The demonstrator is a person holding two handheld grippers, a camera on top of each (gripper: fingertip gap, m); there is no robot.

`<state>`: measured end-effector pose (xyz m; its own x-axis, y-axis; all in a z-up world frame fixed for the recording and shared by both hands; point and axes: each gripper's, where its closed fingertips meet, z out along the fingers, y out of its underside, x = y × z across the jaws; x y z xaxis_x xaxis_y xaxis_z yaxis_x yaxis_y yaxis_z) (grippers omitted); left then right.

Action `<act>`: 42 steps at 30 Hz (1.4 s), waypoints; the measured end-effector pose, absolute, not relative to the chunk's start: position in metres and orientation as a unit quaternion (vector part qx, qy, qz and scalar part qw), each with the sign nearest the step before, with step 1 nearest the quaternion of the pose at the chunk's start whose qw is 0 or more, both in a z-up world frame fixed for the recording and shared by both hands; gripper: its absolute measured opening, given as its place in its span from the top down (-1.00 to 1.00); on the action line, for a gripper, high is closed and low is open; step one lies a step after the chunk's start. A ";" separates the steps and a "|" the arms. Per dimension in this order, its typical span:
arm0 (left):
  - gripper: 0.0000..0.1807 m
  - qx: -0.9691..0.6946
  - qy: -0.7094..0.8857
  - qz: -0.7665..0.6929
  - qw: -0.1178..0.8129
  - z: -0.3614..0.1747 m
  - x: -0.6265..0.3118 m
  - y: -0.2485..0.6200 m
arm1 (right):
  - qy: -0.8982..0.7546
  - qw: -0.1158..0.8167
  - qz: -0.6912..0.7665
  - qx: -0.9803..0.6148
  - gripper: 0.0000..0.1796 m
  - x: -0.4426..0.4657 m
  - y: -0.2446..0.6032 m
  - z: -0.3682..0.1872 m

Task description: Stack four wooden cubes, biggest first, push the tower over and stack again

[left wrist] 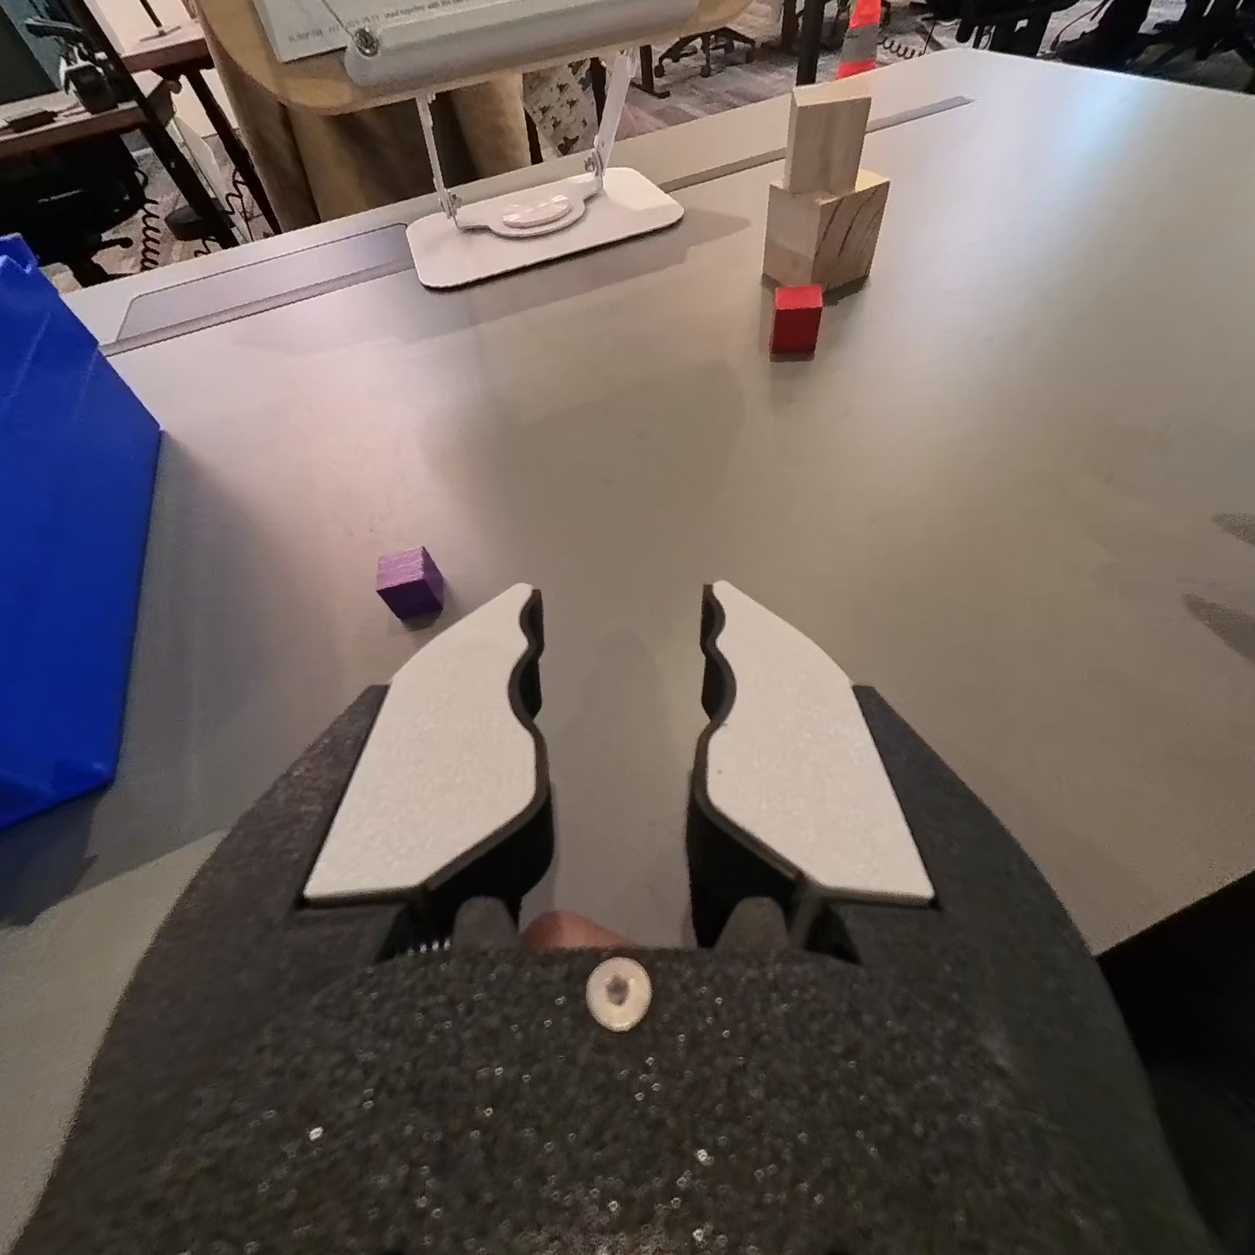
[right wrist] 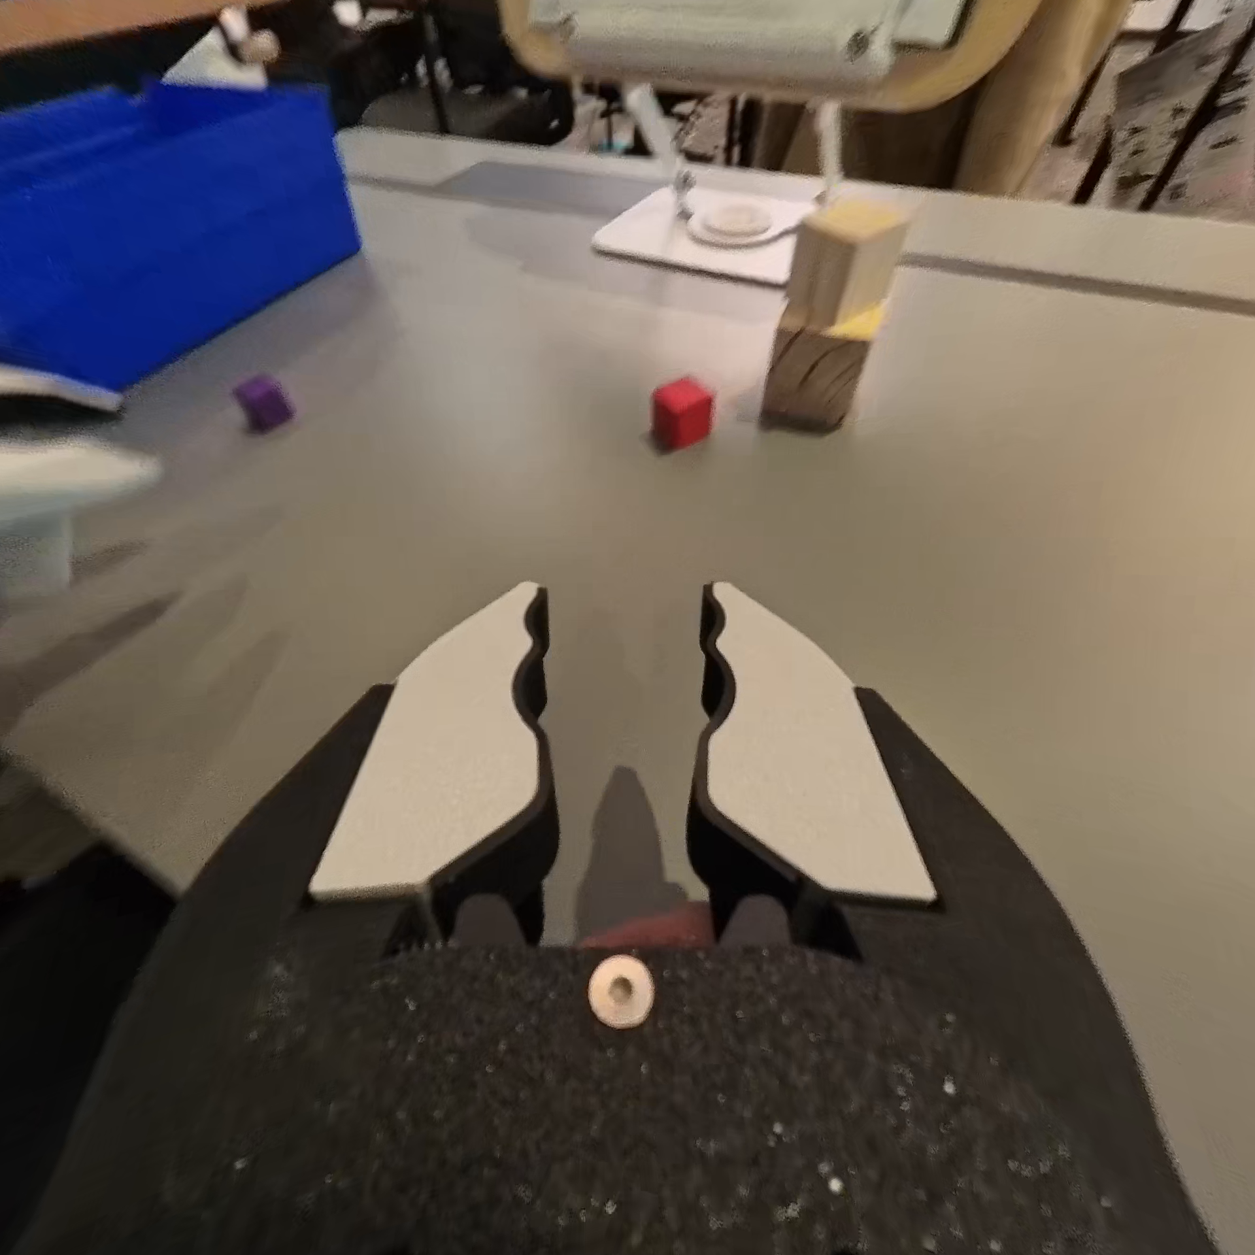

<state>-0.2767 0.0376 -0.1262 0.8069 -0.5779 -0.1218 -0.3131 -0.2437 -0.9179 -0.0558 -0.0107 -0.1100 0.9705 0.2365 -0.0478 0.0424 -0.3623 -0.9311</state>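
Toward far right tabletop (left wrist: pixel 611 441) edge: two pale wooden cubes (left wrist: pixel 825 204) stacked; small red wooden cube (left wrist: pixel 796 318) just beside, next. Left gripper (left wrist: pixel 621 597), right gripper (right wrist: pixel 623 597): parted, empty. Grip red cube squarely; seat centred.

This looks like an open office or lab workspace. A broad grey desk (left wrist: pixel 883 509) has a cable-tray slot along its back edge and carries a white monitor stand (left wrist: pixel 543 231) and a blue plastic bin (left wrist: pixel 61 543). Beyond it are wheeled office chairs (left wrist: pixel 706 47), other dark-framed desks (left wrist: pixel 102 102), patterned carpet and an orange traffic cone (left wrist: pixel 859 41).
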 end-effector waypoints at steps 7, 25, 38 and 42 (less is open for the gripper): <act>0.51 -0.775 0.294 -0.130 0.544 -0.124 -0.274 0.035 | -0.066 0.544 0.020 -0.836 0.35 -0.009 0.136 -0.103; 0.52 -0.764 0.311 -0.145 0.546 -0.120 -0.284 0.024 | -0.219 0.521 -0.003 -0.825 0.35 0.000 0.240 -0.091; 0.52 -0.765 0.330 -0.144 0.533 -0.126 -0.273 0.024 | -0.263 0.449 0.154 -0.840 0.34 -0.004 0.230 -0.126; 0.52 -0.770 0.338 -0.143 0.522 -0.134 -0.269 0.025 | -0.249 0.455 0.162 -0.840 0.23 -0.006 0.227 -0.128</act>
